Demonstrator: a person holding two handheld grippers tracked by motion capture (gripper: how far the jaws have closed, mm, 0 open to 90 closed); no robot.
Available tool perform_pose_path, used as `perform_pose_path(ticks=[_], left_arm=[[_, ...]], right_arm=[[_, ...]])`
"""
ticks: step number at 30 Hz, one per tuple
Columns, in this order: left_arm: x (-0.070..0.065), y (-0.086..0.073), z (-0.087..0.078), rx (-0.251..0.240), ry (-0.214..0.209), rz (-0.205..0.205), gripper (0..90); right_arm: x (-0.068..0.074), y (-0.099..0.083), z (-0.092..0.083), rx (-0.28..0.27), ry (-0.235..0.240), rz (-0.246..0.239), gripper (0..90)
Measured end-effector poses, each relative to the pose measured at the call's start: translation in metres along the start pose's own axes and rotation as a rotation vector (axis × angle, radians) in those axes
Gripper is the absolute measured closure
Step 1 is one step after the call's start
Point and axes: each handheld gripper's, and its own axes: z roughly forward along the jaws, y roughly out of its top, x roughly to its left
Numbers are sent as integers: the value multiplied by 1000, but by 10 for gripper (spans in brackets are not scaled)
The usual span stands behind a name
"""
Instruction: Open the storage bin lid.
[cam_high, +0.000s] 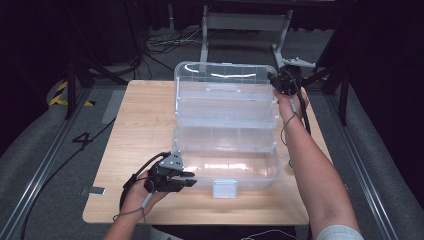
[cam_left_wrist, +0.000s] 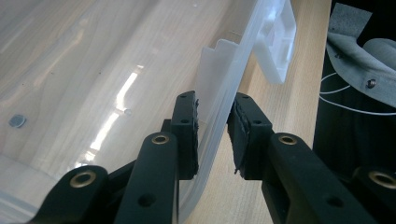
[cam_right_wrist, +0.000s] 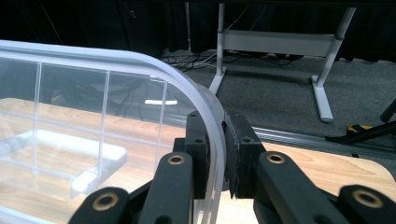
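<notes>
A clear plastic tiered box (cam_high: 250, 172) stands open on the wooden table (cam_high: 140, 115), its lid (cam_high: 225, 75) raised at the back and a white latch (cam_high: 224, 189) hanging at the front. My left gripper (cam_high: 190, 179) is at the front left of the bottom tray. In the left gripper view its jaws (cam_left_wrist: 215, 98) straddle the tray's front wall (cam_left_wrist: 219, 70) and are shut on it, with the latch (cam_left_wrist: 280, 42) beyond. My right gripper (cam_high: 278, 82) is at the lid's upper right corner. In the right gripper view it (cam_right_wrist: 217, 116) is shut on the lid's curved rim (cam_right_wrist: 140, 60).
The box's middle trays (cam_high: 225, 117) are stepped back between the base and the lid. A grey metal stand (cam_high: 245, 22) and cables (cam_high: 165, 42) lie on the floor behind the table. Floor rails run along both sides. Bare wood shows left of the box.
</notes>
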Motion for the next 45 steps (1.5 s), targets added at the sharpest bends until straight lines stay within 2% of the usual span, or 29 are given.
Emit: perform_pose_path(ticks=[9,12,22,26,28,30,31,32,35,45], left_arm=[[1,0,3,4,-9,3,737],[1,0,4,7,-8,4,737],[1,0,4,6,-7,0,739],[2,0,4,6,-10,0,739],[1,1,5,12,-4,6,738],[1,2,5,21,-4,5,738],[1,1,5,20,-4,6,738],[1,1,5,20,-4,5,738],[1,1,5,18,-6,6,739],[2,1,5,18,-11,5,739]], right_arm=[[-4,-4,10,7,9,6,815],[-8,-5,14,12,30,32,811],[-11,-6,20,0,58,16,803],[-15,-7,21,-7,90,27,792],[-16,-7,21,-8,93,26,793],[-16,-9,25,7,85,-21,802],[-16,-10,26,10,77,-27,817],[-18,-13,30,17,88,-10,817],[-21,-15,34,20,97,-6,817],[-25,-21,42,35,116,-22,822]])
